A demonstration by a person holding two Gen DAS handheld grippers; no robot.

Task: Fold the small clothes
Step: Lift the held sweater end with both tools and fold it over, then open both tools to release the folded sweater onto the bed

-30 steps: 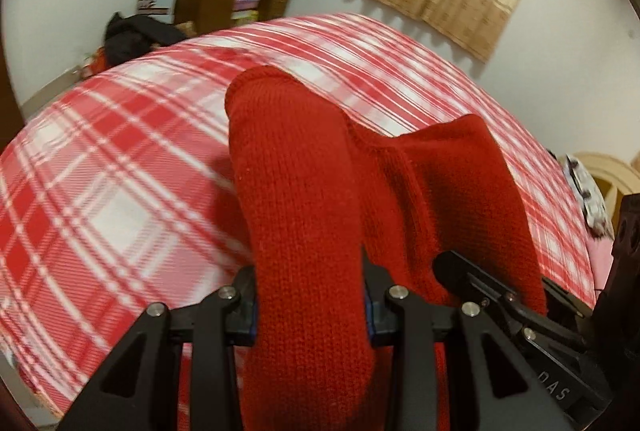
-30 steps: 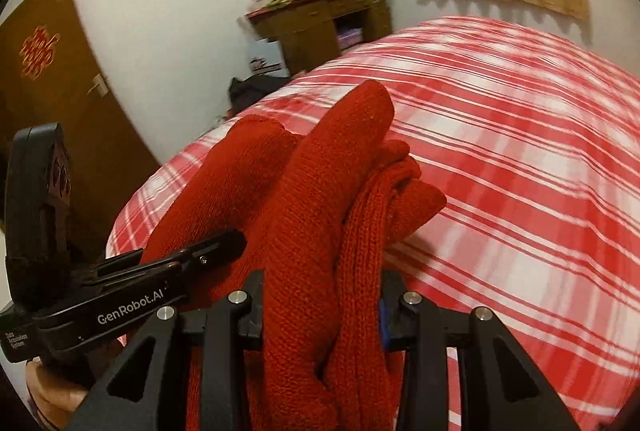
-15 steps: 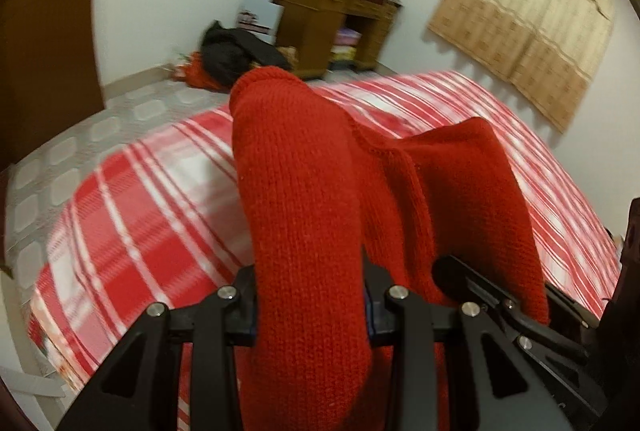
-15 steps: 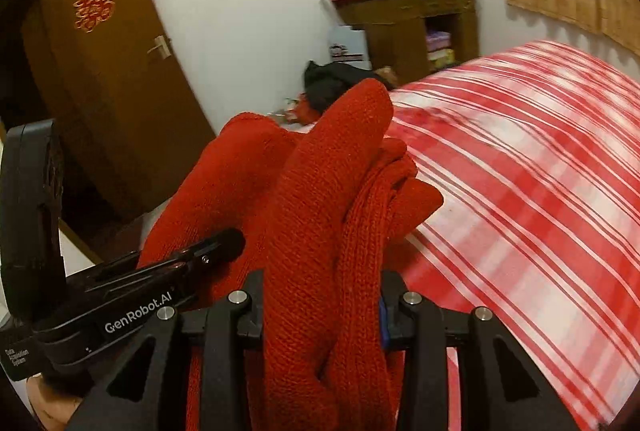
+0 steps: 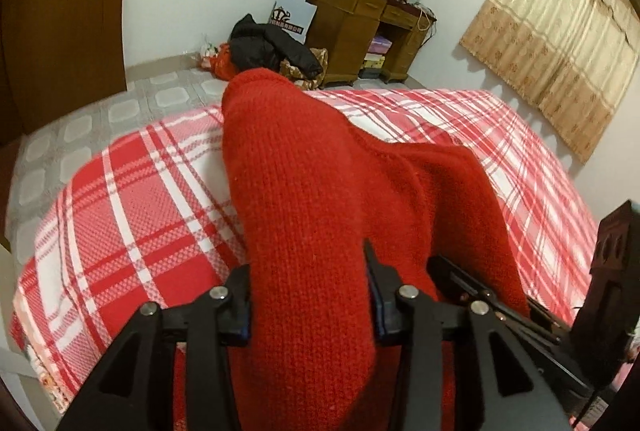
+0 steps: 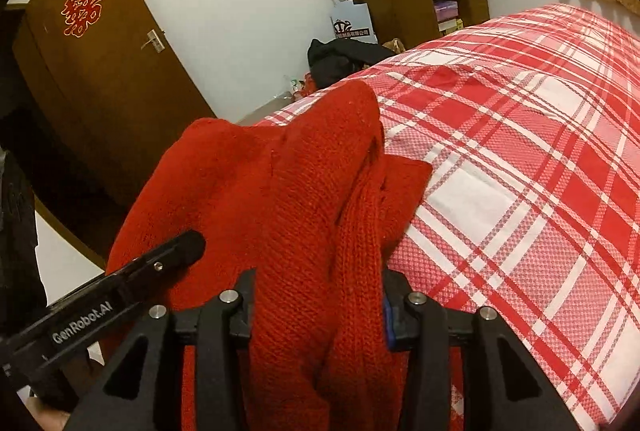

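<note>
While we hold the red knit garment [image 5: 312,231] bunched above the near edge of the bed [image 5: 132,199], left gripper [image 5: 310,295] and right gripper [image 6: 318,307] both clamped on thick folds, uneven layers could slip free and spoil the fold.

red sweater [image 5: 312,215] swung toward door [image 6: 100,71], bed edge [image 5: 36,315]

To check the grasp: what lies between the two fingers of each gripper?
Red knit garment fills the left gripper in the left wrist view; bunched folds of it fill the right gripper in the right wrist view.
</note>
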